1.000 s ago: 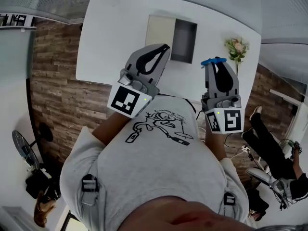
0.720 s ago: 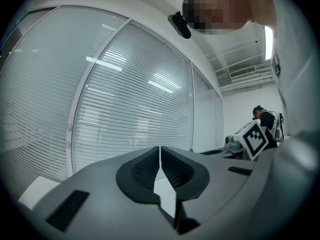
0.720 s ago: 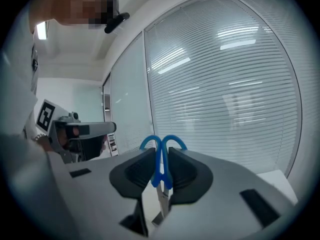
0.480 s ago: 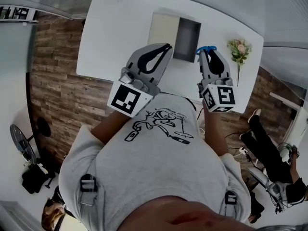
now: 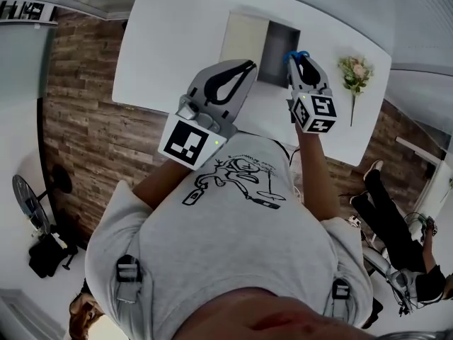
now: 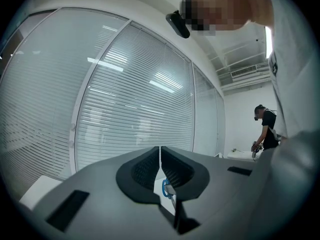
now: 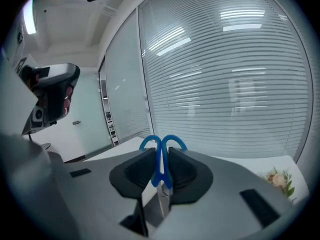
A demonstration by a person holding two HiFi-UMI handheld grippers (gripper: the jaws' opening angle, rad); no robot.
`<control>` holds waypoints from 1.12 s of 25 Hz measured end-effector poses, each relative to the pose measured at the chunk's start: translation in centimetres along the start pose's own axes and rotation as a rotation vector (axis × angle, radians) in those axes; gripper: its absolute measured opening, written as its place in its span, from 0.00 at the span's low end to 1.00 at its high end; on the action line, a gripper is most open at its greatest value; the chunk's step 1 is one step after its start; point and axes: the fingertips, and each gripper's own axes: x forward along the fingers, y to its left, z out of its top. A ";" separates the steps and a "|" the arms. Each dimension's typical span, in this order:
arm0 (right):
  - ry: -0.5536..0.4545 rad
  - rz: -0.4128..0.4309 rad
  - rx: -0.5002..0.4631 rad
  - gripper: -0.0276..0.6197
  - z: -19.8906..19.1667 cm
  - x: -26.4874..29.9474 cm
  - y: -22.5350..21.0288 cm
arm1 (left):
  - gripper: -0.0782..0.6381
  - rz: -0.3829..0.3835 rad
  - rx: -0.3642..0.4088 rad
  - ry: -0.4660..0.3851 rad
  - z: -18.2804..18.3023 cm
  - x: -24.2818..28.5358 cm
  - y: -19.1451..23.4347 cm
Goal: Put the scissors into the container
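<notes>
The scissors [image 7: 161, 165] are sitting pinched between the right tongs [image 7: 161, 153], blue handles poking past the tips, at the edge of the open container [image 5: 277, 48] on the white counter [image 5: 170, 41]. The left tongs [image 6: 160, 159] are hovering alongside, closed and empty.

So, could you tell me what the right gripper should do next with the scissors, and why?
Probably ease the right gripper forward and down over the dark compartment of the container before opening. Its jaws are shut on the blue-handled scissors, and in the head view its tips only overlap that compartment's near edge.
</notes>
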 end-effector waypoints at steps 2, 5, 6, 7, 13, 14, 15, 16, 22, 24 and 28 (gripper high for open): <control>0.025 0.002 -0.005 0.17 -1.0 1.2 -0.4 | 0.15 0.006 0.000 0.001 -0.1 -0.1 0.2; 0.069 0.000 -0.018 0.17 -2.5 2.9 -1.3 | 0.15 0.016 -0.001 0.000 -0.2 -0.3 0.3; 0.083 0.003 -0.010 0.17 -3.0 3.4 -1.6 | 0.15 0.020 -0.002 0.000 -0.2 -0.4 0.4; 0.097 0.007 0.001 0.17 -3.5 4.0 -1.8 | 0.15 0.024 -0.004 0.000 -0.2 -0.5 0.4; 0.189 0.019 0.034 0.17 -6.1 7.5 -2.4 | 0.15 0.038 -0.012 0.004 -0.1 -1.1 1.0; 0.204 0.018 0.040 0.17 -6.5 8.1 -2.6 | 0.15 0.040 -0.013 0.005 -0.2 -1.2 1.2; 0.218 0.017 0.047 0.17 -6.9 8.6 -2.8 | 0.15 0.043 -0.014 0.005 -0.2 -1.2 1.4; 0.232 0.016 0.052 0.17 -7.3 9.1 -3.0 | 0.15 0.047 -0.015 0.005 -0.3 -1.3 1.5; 0.335 0.006 0.052 0.17 -9.7 11.0 -4.2 | 0.15 0.063 -0.014 0.004 -0.2 -1.6 1.5; 0.360 -0.002 0.055 0.18 -10.2 11.4 -4.5 | 0.15 0.068 -0.014 0.005 -0.4 -1.7 1.6; 0.403 -0.011 0.066 0.18 -11.6 12.5 -4.7 | 0.15 0.077 -0.018 0.014 -0.7 -2.0 2.3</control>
